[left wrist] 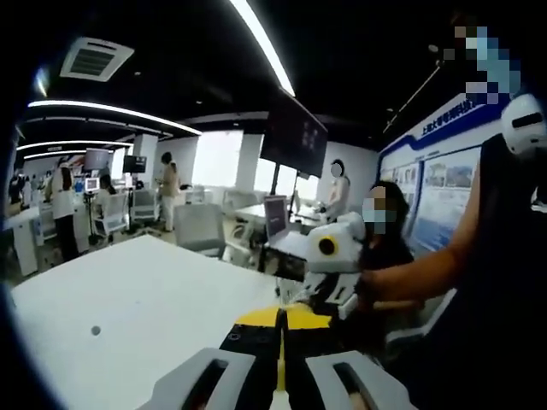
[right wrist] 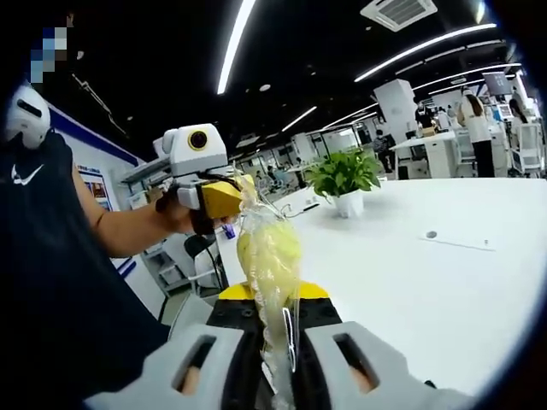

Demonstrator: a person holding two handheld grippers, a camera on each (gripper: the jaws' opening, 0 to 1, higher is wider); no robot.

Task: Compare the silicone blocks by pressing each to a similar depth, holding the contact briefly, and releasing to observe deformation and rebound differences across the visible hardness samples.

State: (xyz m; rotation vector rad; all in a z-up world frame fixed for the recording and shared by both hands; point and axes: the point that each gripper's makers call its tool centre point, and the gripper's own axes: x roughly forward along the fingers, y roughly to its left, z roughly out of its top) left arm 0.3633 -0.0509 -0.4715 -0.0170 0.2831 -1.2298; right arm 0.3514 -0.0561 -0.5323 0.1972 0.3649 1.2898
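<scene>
1. Left gripper view: left gripper [left wrist: 279, 376] low in the picture, its two grey jaws drawn together with only a thin yellow strip between them, nothing seen held. Cannot tell what the yellow strip is.
2. Beyond the jaws, a white tabletop [left wrist: 145, 307], its far edge running toward the office behind, one small dark dot [left wrist: 95, 330] on its surface toward the near-left edge.
3. Off the right edge of the tabletop, the right gripper [left wrist: 329, 256], white with a yellow ring, carried in a hand [left wrist: 376, 286] on a bare forearm; dark clothing of the person at the right.
4. In the background, desks, chairs, monitors and several people standing or seated.
5. Right gripper view: right gripper [right wrist: 278, 359] low in the picture, jaws pinched on the lower end of a clear plastic bag [right wrist: 269, 265] with pale yellow contents [right wrist: 267, 252] inside; cannot tell whether these are the silicone blocks.
6. Bag stretched upward to the left gripper [right wrist: 224, 201], whose yellow-tipped jaws clamp its upper end, above the near-left edge of the white tabletop [right wrist: 410, 290].
7. Potted green plant [right wrist: 344, 181] in a white pot near the tabletop's far edge; a small round mark [right wrist: 432, 234] out toward the right side.
</scene>
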